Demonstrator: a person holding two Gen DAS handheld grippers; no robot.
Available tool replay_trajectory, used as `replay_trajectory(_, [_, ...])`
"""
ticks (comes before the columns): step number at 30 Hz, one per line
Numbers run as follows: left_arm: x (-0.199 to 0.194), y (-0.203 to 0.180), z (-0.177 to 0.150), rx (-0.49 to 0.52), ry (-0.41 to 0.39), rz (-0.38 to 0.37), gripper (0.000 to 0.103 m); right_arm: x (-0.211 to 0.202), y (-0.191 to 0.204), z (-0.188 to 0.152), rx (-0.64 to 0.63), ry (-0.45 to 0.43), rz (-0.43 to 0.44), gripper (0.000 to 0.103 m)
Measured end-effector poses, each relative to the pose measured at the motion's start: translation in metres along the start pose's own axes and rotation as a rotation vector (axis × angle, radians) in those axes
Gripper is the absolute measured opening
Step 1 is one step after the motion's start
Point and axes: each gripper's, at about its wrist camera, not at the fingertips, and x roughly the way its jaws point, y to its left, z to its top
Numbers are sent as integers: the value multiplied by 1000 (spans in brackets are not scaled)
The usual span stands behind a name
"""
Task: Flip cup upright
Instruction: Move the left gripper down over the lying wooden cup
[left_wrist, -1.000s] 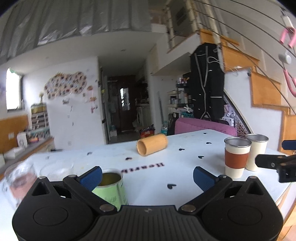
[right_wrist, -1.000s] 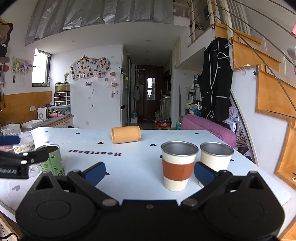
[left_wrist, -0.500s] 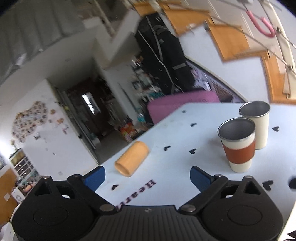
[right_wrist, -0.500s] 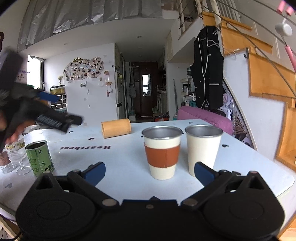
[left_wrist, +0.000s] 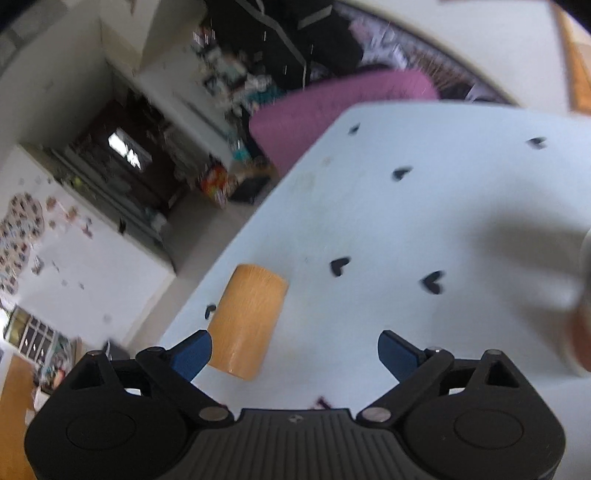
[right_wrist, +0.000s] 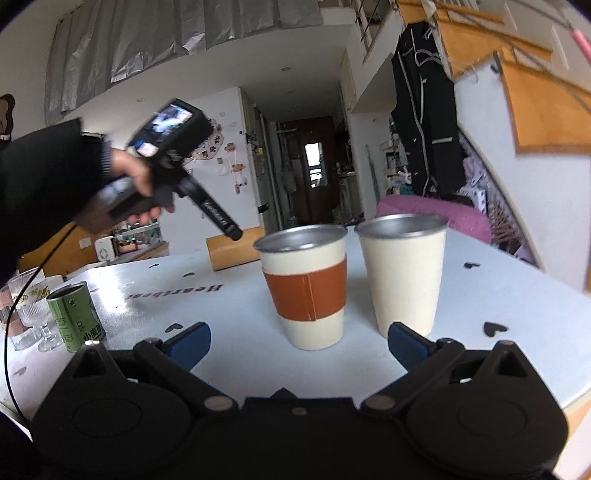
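Observation:
A tan cylindrical cup (left_wrist: 245, 321) lies on its side on the white table (left_wrist: 424, 221), near the far left edge. My left gripper (left_wrist: 295, 352) hovers over it, tilted down and open; the cup's near end sits just ahead of the left fingertip (left_wrist: 194, 352), not between the jaws. In the right wrist view the same cup (right_wrist: 236, 249) lies behind the tip of the left gripper (right_wrist: 231, 230), which a hand holds. My right gripper (right_wrist: 299, 341) is open and holds nothing, just short of two upright cups.
An upright cup with a brown sleeve (right_wrist: 304, 288) and a plain cream cup (right_wrist: 402, 273) stand side by side ahead of the right gripper. A green can (right_wrist: 75, 317) and ribbed glasses (right_wrist: 31, 310) stand at the left. A pink chair (left_wrist: 332, 107) is behind the table.
The left gripper rose from beside the green can, swung forward over the table and tipped down onto the lying cup. The right gripper edged closer to the two upright cups.

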Motion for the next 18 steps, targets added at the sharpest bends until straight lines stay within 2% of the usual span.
replay_trajectory(4, [47,9,18,71,67,46,96,16,-10,-3,-11,2,73,103])
replay_trajectory(10, [99,26,36,131,135,85,96,39,-18,-5,-26,24,119,103])
replay_trajectory(18, [142,36,27,180,251,93,96,48,-20,-7,-42,38,185,103])
